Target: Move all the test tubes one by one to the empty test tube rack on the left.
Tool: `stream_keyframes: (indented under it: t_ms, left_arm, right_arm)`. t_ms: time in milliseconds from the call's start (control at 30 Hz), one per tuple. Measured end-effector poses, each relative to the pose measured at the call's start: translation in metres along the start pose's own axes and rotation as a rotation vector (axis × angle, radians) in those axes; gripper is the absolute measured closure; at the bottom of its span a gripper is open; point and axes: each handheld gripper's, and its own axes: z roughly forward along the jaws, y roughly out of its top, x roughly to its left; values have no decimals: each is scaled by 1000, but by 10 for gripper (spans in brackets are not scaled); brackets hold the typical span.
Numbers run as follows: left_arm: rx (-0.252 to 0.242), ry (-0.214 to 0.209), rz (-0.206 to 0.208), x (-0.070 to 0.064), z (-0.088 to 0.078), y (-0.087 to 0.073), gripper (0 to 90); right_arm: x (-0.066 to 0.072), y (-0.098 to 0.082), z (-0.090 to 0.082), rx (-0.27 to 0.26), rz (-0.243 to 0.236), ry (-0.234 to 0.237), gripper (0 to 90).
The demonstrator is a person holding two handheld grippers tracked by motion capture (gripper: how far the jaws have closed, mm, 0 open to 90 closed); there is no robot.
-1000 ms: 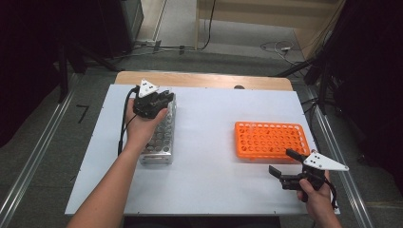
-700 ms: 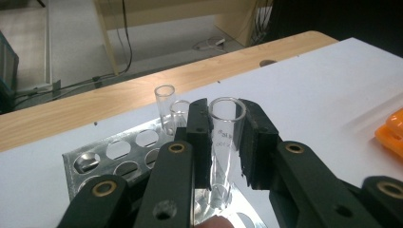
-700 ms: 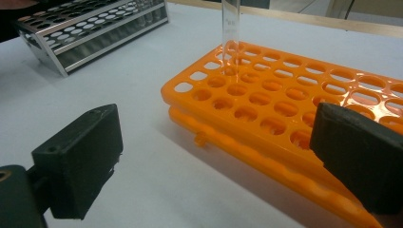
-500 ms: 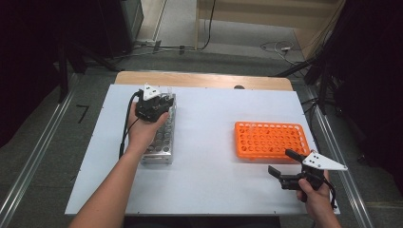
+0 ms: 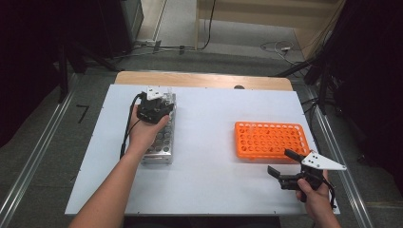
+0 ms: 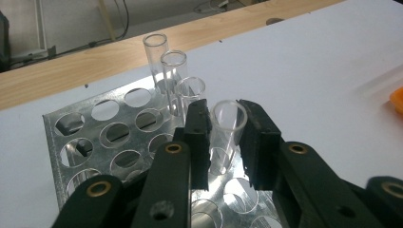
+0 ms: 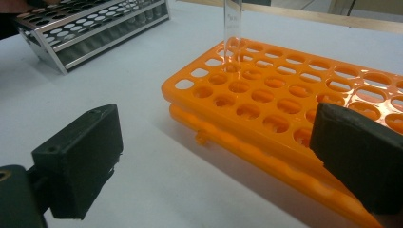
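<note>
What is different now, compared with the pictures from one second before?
The left gripper shifted a little over the far end of the metal rack. Its jaws have just been opening slightly, with a clear tube between them that stands in a rack hole; whether the pads press on it I cannot tell. The right gripper stayed open beside the orange rack.

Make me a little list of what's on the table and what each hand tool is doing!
Work: moving clear glass test tubes between racks
Left gripper: fingers closed on a clear glass test tube, upright in the shiny metal tube rack
Other tubes in that rack: three in a row behind it
Right gripper: fingers wide open, holding nothing, beside the orange plastic tube rack
Orange rack: one clear tube standing at a corner
Surface: white table
</note>
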Motion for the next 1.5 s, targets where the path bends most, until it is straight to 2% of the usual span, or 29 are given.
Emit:
stream_keyframes:
  t_ms: [67, 233, 467, 633, 800, 967, 1133, 1400, 1500]
  left_arm:
    - [-5, 0, -5, 0, -1, 0, 683]
    - [-24, -11, -31, 1, -6, 1, 508]
    - [-86, -60, -79, 0, -24, -1, 332]
    - [-111, -94, -72, -4, -41, -7, 202]
    - [-126, -117, -76, -8, -55, -15, 119]
    - [-143, -117, -70, -10, -70, -23, 51]
    - [-154, -137, -55, -14, -82, -34, 0]
    - [-185, -176, -59, -25, -99, -53, 0]
    - [-188, -183, -58, -30, -104, -60, 0]
  right_arm:
    - [0, 0, 0, 0, 0, -1, 22]
    - [0, 0, 0, 0, 0, -1, 23]
    - [1, 0, 0, 0, 0, -2, 23]
    - [1, 1, 0, 0, -3, -2, 23]
    - [2, 1, 1, 4, -3, -3, 23]
    - [3, 2, 2, 9, 1, -9, 23]
    - [3, 2, 4, 20, 9, -24, 23]
    - [7, 8, 8, 24, 10, -32, 23]
    - [7, 13, 12, 39, 22, -58, 23]
